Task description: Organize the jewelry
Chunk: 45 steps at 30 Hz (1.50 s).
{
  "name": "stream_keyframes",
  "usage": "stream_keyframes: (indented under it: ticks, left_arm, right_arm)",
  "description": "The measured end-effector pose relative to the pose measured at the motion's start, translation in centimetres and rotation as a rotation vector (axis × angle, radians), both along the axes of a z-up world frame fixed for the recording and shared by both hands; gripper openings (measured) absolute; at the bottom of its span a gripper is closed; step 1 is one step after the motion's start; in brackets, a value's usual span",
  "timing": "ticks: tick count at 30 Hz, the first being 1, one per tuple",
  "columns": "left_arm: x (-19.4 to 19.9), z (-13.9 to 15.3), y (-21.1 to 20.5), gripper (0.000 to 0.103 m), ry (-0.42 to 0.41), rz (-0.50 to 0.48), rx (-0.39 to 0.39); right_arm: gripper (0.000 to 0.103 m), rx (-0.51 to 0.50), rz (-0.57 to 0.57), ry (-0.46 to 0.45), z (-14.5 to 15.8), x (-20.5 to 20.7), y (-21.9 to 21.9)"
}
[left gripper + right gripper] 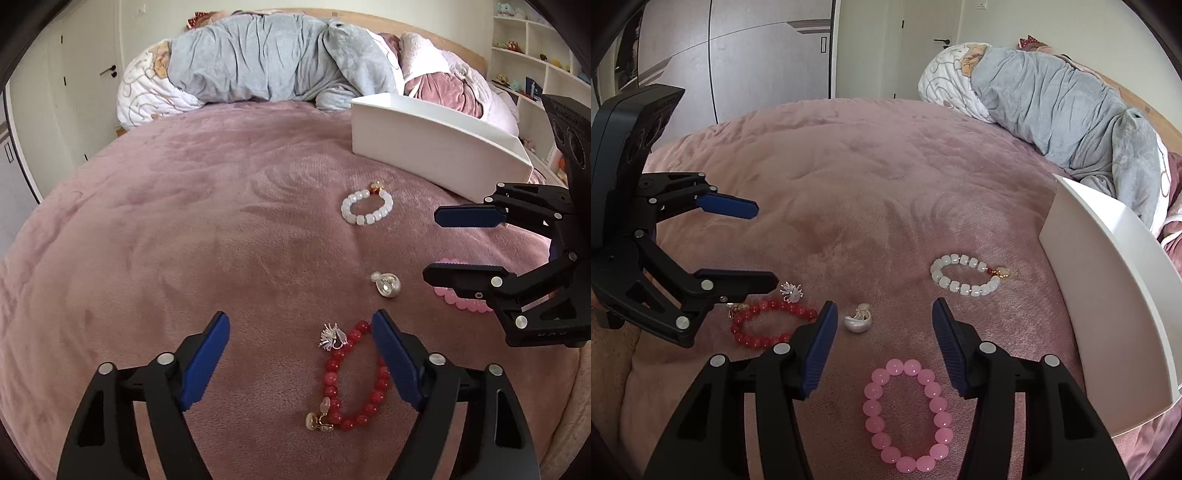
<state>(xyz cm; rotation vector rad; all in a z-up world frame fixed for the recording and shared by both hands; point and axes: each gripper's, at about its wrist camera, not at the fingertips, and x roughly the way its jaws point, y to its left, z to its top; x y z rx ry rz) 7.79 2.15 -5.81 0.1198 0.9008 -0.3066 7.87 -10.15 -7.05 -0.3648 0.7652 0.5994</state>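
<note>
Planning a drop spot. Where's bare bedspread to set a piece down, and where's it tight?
Free: the wide bedspread between the jewelry and the grey quilt. Crowded: the near strip, where the red bracelet, shell pendant, pink bracelet and white bracelet cluster by the white box, both grippers over it.

Three bead bracelets (908,413) (red, white, pink), three small earrings (858,319), one white box (1108,295)

Pink plush bed (184,221), grey duvet (277,62), white shelves (524,55).
</note>
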Motion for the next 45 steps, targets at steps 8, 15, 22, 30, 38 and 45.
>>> stream_keyframes:
  ticks: [8,15,22,30,38,45]
  left_arm:
    - [0.7,-2.1,-1.2,0.053,0.083,-0.040,-0.002]
    - [1.6,-3.0,-0.3,0.031,0.125,-0.030,-0.065]
    - [1.6,-3.0,0.1,0.024,0.135,-0.034,-0.124]
    - [1.2,-1.7,0.9,0.024,0.092,0.001,-0.143]
    - [0.6,-1.0,0.9,0.024,0.068,0.029,-0.112]
    - [-0.1,0.4,1.2,0.024,0.027,0.070,-0.086]
  right_arm:
    - [0.040,-0.050,0.043,0.063,-2.5,1.3,1.6]
    - [0.021,-0.047,0.063,0.105,-4.2,2.6,2.1]
    - [0.021,-0.014,0.055,0.119,-4.0,3.2,1.6]
    - [0.021,0.015,0.037,0.096,-2.5,3.2,1.2]
    - [0.021,0.059,0.026,0.047,0.0,2.7,0.2]
    - [0.021,0.115,-0.003,-0.026,3.2,1.9,-1.5]
